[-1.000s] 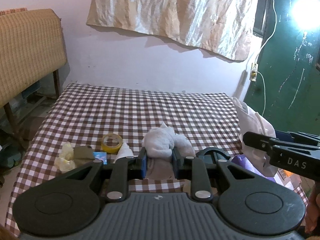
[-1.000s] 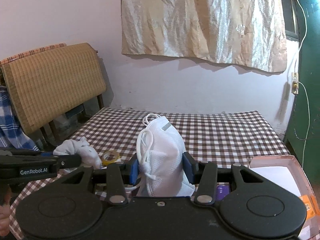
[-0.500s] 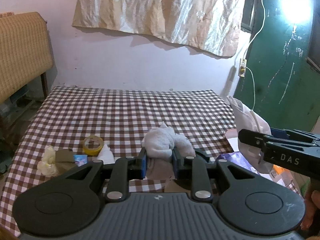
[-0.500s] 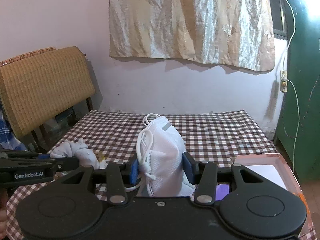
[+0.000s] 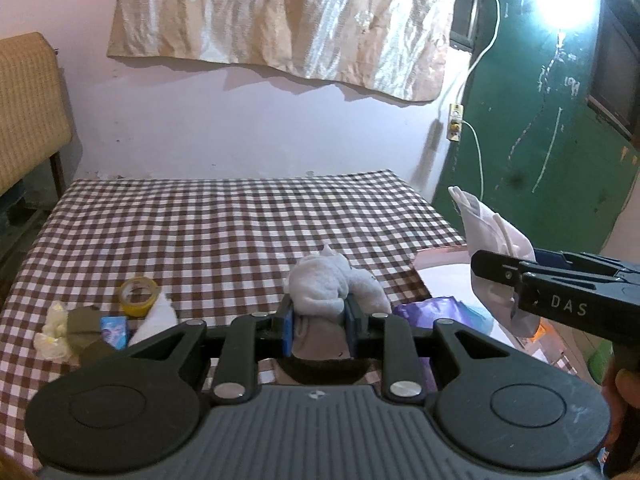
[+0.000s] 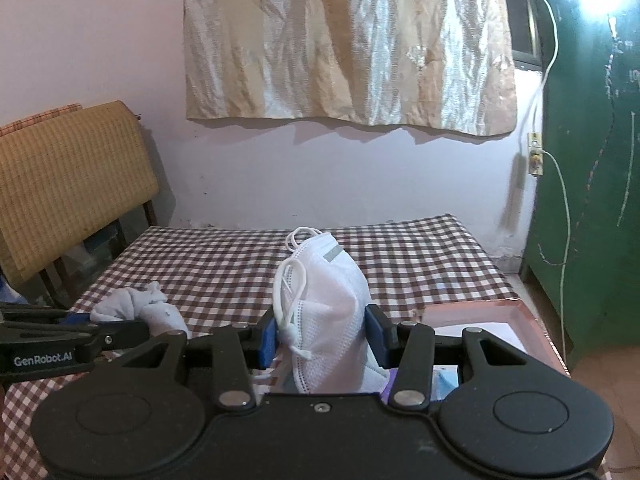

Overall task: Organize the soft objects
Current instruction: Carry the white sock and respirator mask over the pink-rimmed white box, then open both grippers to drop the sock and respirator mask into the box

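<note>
Above the checked surface (image 5: 240, 232), your left claw (image 5: 318, 320), clamped on the sock (image 5: 328, 284), and right claw (image 6: 322, 334), clamped on the mask (image 6: 324, 304), have drifted toward the box (image 6: 516, 312).

Left claw (image 5: 319, 322) clamped on cloth, right claw (image 6: 320, 338) gripping mask, both angled downward

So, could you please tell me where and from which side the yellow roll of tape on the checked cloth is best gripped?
Grip the yellow roll of tape across its ring wall, one finger inside the hole and one outside, coming from above. It seems to lie nearly flat with the hole facing up, and a white wad crowds its near side, so a side approach looks awkward. Both grippers are full now.
</note>
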{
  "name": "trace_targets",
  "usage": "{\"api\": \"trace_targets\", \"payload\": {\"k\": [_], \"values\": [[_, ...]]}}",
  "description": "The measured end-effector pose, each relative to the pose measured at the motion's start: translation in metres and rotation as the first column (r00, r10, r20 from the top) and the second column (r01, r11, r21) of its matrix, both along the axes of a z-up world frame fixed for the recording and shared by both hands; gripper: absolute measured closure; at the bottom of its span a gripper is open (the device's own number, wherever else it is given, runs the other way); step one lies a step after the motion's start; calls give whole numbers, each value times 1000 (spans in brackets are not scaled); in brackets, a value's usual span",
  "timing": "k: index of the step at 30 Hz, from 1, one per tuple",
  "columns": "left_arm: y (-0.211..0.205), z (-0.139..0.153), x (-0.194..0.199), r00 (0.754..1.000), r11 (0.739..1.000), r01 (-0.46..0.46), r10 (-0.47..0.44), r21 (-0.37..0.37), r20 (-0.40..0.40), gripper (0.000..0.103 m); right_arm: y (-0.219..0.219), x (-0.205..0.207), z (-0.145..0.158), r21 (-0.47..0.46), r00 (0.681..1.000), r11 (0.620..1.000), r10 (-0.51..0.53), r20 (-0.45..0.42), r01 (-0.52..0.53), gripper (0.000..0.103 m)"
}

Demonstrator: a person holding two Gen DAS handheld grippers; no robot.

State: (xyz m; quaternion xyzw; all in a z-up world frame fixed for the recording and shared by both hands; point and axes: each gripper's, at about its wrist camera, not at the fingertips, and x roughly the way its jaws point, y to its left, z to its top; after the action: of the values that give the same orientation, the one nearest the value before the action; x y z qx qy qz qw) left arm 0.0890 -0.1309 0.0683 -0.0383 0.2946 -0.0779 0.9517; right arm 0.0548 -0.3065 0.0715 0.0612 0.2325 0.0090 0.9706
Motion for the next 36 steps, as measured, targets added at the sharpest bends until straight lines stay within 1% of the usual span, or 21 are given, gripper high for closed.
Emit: {"api": "trace_targets", "payload": {"k": [13,21,27,36], "values": [[-38,-4,19,997,997,80,-80,-2,-22,76,-48,-3,-5,18,997,997,-71,-8,71,48],[-74,-12,39,988,989,149,-150,-12,-33,76,-95,-2,-12,12,990,990,-138,-27,139,48],[-104,-22,57,978,979,202,-204,-28,-55,76,-130,0,-26,18,984,985,-170,-58,171,48],[-142,-38,83,963,966,257,-258,-23,-78,76,-164,15,-54,35,974,980,-191,-120,196,48]]}}
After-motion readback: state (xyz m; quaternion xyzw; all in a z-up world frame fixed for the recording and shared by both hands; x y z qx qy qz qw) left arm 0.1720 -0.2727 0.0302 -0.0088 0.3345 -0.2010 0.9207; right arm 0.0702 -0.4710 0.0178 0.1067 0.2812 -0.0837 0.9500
